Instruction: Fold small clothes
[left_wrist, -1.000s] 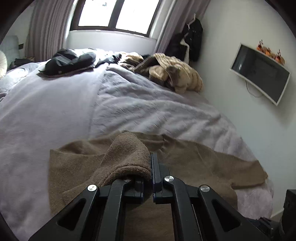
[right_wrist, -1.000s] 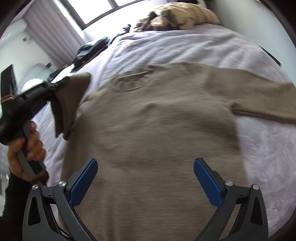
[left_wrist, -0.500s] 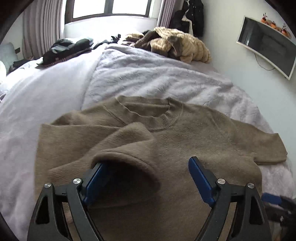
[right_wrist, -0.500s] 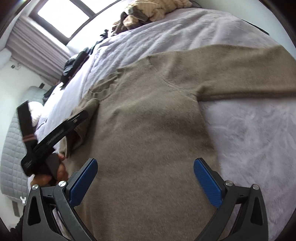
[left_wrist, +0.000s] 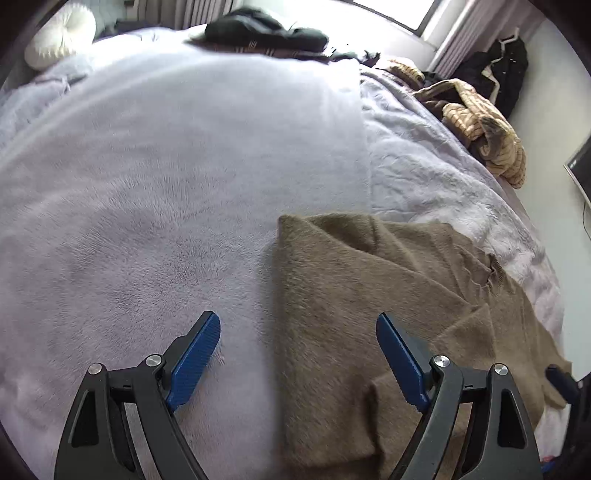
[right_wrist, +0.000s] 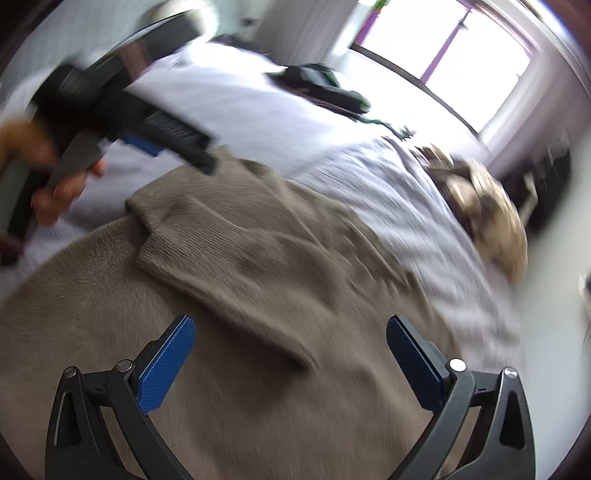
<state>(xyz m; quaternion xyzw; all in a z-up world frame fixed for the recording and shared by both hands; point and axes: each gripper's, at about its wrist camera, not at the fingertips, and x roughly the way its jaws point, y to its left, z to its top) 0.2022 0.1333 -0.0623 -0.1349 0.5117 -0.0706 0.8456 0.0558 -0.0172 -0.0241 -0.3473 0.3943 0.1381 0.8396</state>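
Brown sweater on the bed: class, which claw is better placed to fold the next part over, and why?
Probably the right claw: it hangs open directly over the brown sweater, near the folded-in sleeve. The left claw, also open, straddles the sweater's edge, half over the bare blanket.

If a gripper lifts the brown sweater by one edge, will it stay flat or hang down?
The brown sweater would probably hang limp: its folded sleeve already drapes in soft creases. The fuzzy knit likely grips the blue pads well. It may also drag slightly on the plush blanket.
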